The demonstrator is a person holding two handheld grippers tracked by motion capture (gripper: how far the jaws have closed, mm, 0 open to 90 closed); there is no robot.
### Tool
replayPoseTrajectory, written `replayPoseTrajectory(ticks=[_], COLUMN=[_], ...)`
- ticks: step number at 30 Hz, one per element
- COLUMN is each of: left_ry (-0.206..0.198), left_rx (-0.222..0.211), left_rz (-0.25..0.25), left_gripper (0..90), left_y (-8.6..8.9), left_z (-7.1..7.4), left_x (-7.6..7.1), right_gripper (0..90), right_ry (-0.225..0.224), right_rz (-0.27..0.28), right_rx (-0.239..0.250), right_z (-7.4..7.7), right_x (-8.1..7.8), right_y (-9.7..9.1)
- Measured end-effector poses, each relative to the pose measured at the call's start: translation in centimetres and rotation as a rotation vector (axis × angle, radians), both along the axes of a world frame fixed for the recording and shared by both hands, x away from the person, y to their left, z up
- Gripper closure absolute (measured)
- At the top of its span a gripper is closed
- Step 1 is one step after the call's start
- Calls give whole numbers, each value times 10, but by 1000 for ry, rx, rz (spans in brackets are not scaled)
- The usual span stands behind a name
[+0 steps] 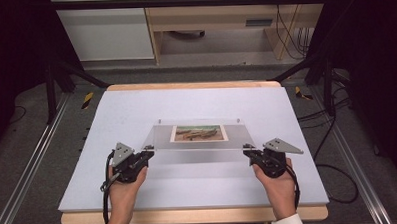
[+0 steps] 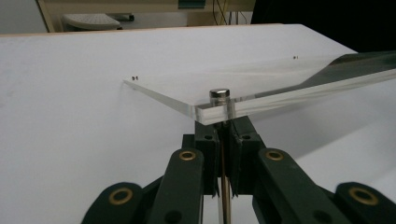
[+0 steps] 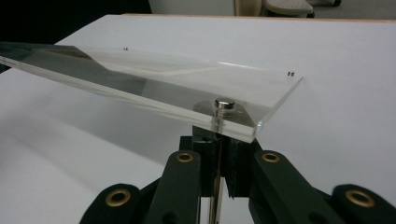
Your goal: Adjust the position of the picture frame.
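Clear acrylic frame (image 1: 197, 137) carried over the white table (image 1: 136, 109) by two hand-held grippers. The frame is a transparent plate with a landscape picture (image 1: 197, 133) at its middle. In the high view it lies roughly level, its long sides running across the table; its near edge is raised off the surface and casts a soft shadow below, while whether the far edge touches the table cannot be told.

Left gripper (image 1: 149, 152) — held in the person's left hand (image 1: 123, 187), it meets the frame at the near left corner. In the left gripper view its two black jaws stand closed against each other just beneath the plate, clamped on a thin metal pin (image 2: 220, 99) whose round silver head shows on top of the acrylic.

Right gripper (image 1: 247, 150) — held in the right hand (image 1: 279, 184), it meets the near right corner in mirror fashion. In the right gripper view the jaws are likewise drawn together under the plate, pinching a second metal pin (image 3: 224, 105) that passes through the corner.

Small dark fittings mark the far corners of the frame. Beyond the table edge lie a grey floor, cables and pale wooden furniture (image 1: 213, 16).
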State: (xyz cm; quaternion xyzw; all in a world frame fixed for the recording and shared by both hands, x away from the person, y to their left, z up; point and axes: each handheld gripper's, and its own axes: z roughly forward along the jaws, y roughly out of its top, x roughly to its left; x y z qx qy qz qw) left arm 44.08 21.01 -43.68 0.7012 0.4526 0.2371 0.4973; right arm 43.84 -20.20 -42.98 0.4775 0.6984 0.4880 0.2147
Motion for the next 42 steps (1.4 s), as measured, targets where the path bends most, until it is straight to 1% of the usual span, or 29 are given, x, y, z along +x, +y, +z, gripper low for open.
replayPoseTrajectory(ticks=[2, 4, 11, 14, 16, 18, 22, 24, 28, 32, 34, 35, 38, 42], left_ry=[9, 13, 41, 59, 71, 73, 87, 90, 97, 108, 113, 119, 130, 130], left_rx=[8, 12, 55, 75, 81, 84, 101, 106, 117, 113, 123, 129, 130, 131], left_rz=[-6, -8, -16, -20, -23, -25, -30, -28, -31, -30, -33, -34, -36, -37], left_gripper=[831, 831, 832, 832, 833, 833, 833, 832, 831, 830, 830, 829, 828, 827], left_y=[0, 0, -1, -2, -2, -3, -3, -4, -4, -6, -7, -7, -7, -8], left_z=[-3, -4, -14, -20, -23, -24, -27, -29, -30, -34, -36, -37, -39, -39], left_x=[-1, -2, -5, -6, -6, -6, -7, -7, -7, -7, -7, -7, -7, -6], right_gripper=[847, 847, 848, 848, 848, 848, 848, 847, 847, 847, 846, 846, 846, 846], right_ry=[15, 19, 47, 65, 84, 85, 100, 112, 111, 129, 131, 148, 150, 157], right_rz=[5, 7, 35, 44, 53, 55, 59, 60, 58, 58, 59, 54, 59, 66], right_rx=[-2, 0, -20, -26, -35, -34, -49, -60, -67, -81, -86, -91, -100, -109], right_z=[-4, -5, -17, -22, -27, -28, -30, -33, -33, -36, -37, -38, -39, -41], right_x=[-2, -2, -6, -7, -8, -8, -8, -8, -8, -7, -7, -7, -6, -5], right_y=[-1, 0, -1, -1, -2, -2, -2, -2, -2, -1, -2, -1, -2, -2])
